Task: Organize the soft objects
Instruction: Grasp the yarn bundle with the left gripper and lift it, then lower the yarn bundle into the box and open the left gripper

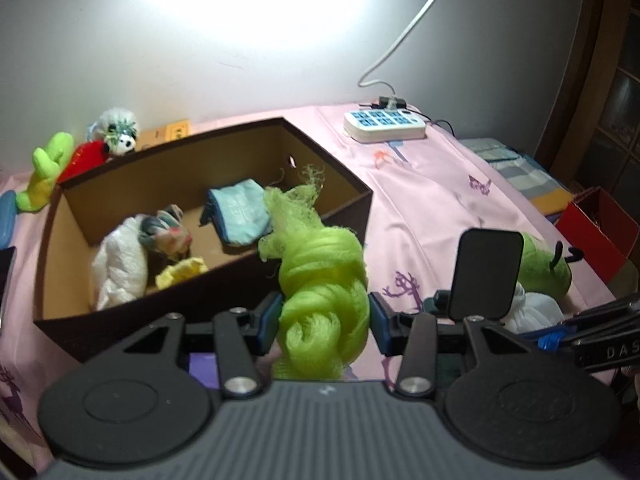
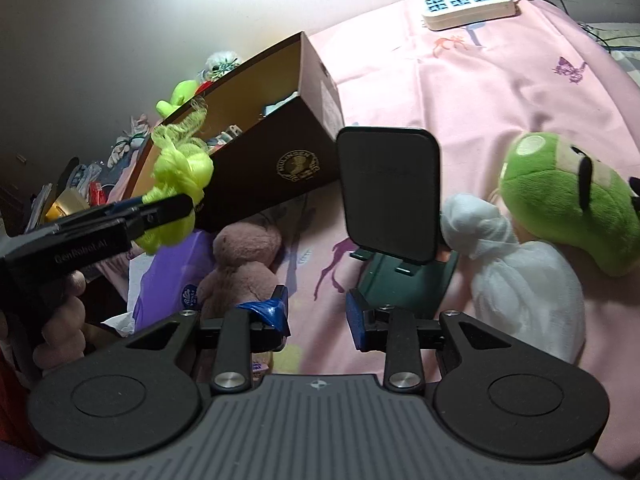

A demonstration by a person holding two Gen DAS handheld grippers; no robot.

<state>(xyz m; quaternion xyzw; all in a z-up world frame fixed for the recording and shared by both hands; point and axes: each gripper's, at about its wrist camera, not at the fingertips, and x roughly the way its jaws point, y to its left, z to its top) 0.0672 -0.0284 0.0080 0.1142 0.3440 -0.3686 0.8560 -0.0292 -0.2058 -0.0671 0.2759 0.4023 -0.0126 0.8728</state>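
The left tool grips a knotted green scarf beside the brown box, while the right tool stands open and empty.

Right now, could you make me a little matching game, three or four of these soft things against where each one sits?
Things:
1. lime-green knotted mesh scarf
2. folded light-blue cloth
3. green plush toy with black antennae
4. pink-brown plush bear

Places:
A. inside the brown cardboard box
B. on the pink sheet beside a white knotted bundle
C. clamped in the left gripper
D. on the sheet in front of the box

Pairs: 1-C, 2-A, 3-B, 4-D
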